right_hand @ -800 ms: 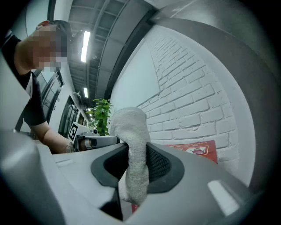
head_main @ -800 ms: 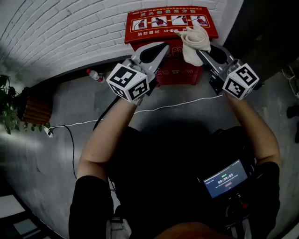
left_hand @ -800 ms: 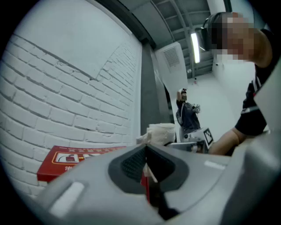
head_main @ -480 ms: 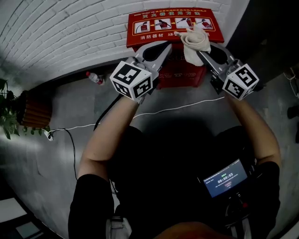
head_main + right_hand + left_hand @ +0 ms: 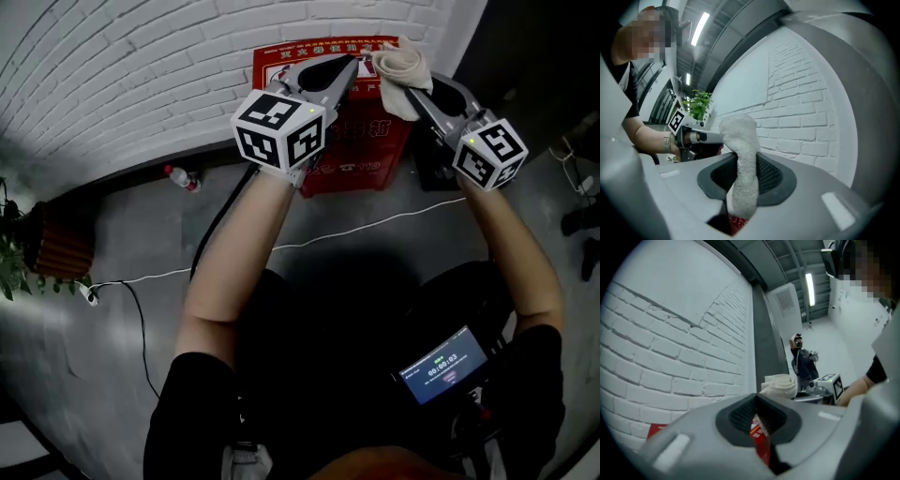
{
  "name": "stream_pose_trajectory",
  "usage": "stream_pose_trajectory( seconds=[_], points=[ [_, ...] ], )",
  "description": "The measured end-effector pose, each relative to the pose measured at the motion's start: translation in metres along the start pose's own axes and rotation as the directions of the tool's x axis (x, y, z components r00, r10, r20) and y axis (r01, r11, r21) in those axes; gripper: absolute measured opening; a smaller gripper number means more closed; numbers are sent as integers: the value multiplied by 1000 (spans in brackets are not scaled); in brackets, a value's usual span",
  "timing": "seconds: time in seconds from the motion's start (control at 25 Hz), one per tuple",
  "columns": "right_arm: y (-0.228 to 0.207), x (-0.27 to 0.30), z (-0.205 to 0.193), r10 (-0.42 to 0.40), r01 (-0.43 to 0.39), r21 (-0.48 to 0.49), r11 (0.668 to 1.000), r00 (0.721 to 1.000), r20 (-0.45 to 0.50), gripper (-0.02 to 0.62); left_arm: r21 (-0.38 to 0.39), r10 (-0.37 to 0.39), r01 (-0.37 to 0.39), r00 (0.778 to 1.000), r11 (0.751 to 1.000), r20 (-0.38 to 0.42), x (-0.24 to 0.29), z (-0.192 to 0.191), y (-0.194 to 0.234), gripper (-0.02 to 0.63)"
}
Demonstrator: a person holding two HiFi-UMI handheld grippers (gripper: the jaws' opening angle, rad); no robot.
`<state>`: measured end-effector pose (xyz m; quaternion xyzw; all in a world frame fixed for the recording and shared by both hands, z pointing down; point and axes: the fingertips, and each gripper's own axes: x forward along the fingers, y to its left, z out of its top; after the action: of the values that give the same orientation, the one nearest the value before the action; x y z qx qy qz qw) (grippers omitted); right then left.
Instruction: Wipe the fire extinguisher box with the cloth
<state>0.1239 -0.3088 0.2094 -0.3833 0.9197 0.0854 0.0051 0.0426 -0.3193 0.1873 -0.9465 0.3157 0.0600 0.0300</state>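
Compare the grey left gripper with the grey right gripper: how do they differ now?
The left gripper has its jaws together on nothing; the right gripper is shut on the white cloth. In the head view the left gripper points up-right, the right gripper up-left. Both reach over the red fire extinguisher box.

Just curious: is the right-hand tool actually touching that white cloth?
Touching: the right gripper view shows the right tool with its jaws clamped on the cloth.

Wall (image 5: pixel 131 84): white brick, upper left
Floor (image 5: pixel 103 356): grey, crossed by a white cable (image 5: pixel 375 223)
Plant (image 5: pixel 42 248): set at left edge
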Motion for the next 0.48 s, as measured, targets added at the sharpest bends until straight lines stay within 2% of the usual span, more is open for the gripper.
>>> stream_pose_trajectory(
  seconds=[0.24, 0.4, 0.48],
  points=[
    [-51, 38, 11, -53, 18, -197, 980, 983, -177, 100, 88, 125, -118, 989, 989, -74, 23, 4, 28, 3],
    [-87, 65, -10, -107, -23, -360, 933, 935, -338, 101, 94, 164, -152, 977, 984, -138, 46, -2, 38, 3],
    [-99, 79, -20, -133, -50, -413, 909, 905, -404, 101, 137, 202, -181, 966, 974, -163, 53, -7, 46, 3]
  ],
)
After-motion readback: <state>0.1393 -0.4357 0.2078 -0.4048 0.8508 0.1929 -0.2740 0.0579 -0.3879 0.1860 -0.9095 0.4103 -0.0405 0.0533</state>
